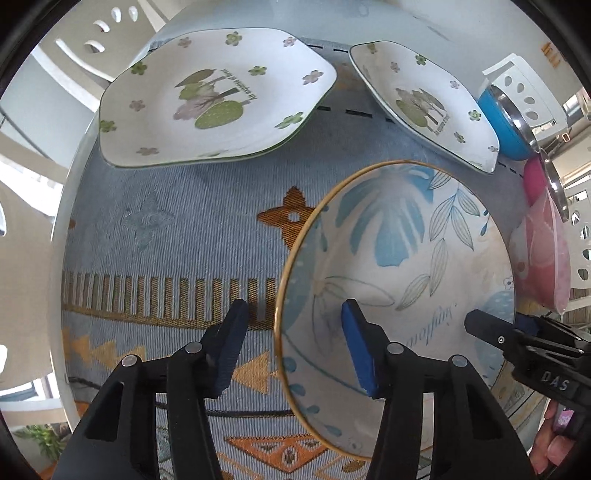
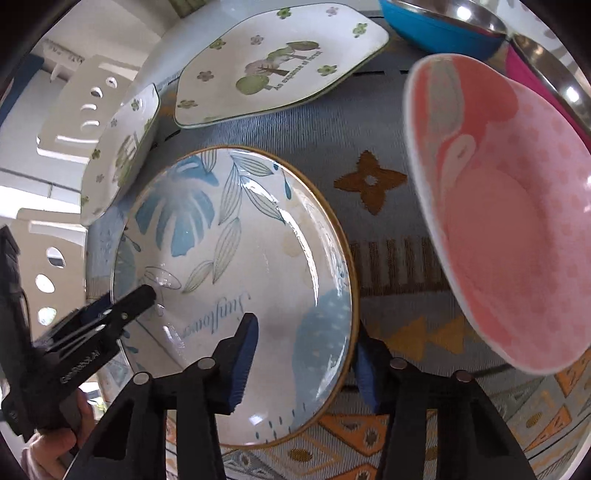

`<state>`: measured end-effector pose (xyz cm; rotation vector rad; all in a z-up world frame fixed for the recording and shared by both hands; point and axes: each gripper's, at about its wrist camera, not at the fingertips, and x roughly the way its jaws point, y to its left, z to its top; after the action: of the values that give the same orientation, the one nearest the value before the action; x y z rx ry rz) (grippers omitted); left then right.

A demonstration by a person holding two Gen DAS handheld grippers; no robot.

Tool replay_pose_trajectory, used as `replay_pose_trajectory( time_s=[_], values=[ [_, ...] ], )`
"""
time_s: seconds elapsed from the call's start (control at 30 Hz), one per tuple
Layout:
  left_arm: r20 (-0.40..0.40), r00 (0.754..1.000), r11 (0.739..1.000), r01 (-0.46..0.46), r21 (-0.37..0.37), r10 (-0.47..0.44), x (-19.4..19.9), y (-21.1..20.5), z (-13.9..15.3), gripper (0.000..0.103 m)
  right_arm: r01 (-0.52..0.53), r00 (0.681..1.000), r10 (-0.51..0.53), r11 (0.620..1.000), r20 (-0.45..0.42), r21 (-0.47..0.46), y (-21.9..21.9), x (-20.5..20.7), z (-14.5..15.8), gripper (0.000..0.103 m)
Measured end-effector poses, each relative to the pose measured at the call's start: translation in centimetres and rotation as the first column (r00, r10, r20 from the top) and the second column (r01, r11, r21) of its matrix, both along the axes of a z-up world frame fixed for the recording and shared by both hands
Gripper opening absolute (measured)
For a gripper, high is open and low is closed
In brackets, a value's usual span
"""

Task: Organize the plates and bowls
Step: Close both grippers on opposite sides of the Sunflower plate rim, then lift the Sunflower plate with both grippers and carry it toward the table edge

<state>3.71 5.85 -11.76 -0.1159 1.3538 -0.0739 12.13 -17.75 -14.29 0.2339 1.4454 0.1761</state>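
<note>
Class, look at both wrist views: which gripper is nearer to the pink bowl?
Right. The right gripper straddles the blue leaf plate's rim beside the pink bowl; the left gripper straddles its far rim.

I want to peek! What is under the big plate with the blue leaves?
The patterned tablecloth shows all around the blue leaf plate. Whatever lies right beneath is covered by the plate.

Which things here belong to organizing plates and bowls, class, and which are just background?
Job: leaf-pattern plate, two tree-pattern plates, pink bowl, blue bowl, left gripper, right gripper.
Background: patterned tablecloth, white chairs.
</note>
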Motion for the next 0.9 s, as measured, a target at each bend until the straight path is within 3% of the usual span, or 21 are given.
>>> replay_pose_trajectory(
  time_s=[0.13, 0.3, 0.63, 0.9],
  values=[
    [0.019, 1.000, 1.000, 0.012, 0.020, -0.012, 0.7, -1.1, -0.1, 0.050, -0.020, 0.999, 0.022, 0.999, 0.030, -0.045, 0.3, 0.2, 0.0, 0.045],
    [0.029, 0.999, 1.000, 0.023, 0.018, -0.023, 1.4, -2.3, -0.1, 0.036, -0.024, 0.998, 0.028, 0.997, 0.051, -0.074, 0.7, 0.3, 0.0, 0.040],
    [0.023, 0.999, 0.998, 0.046, 0.041, -0.047, 2.0, -4.2, -0.3, 0.036, -0.024, 0.998, 0.029, 0.996, 0.057, -0.081, 0.2, -0.1, 0.3, 0.037],
    [0.012, 0.999, 0.998, 0.049, 0.047, -0.049, 1.2, -3.8, -0.6, 0.036, -0.102, 0.992, 0.108, 0.991, 0.067, -0.089, 1.7, -1.0, 0.1, 0.037]
  ],
)
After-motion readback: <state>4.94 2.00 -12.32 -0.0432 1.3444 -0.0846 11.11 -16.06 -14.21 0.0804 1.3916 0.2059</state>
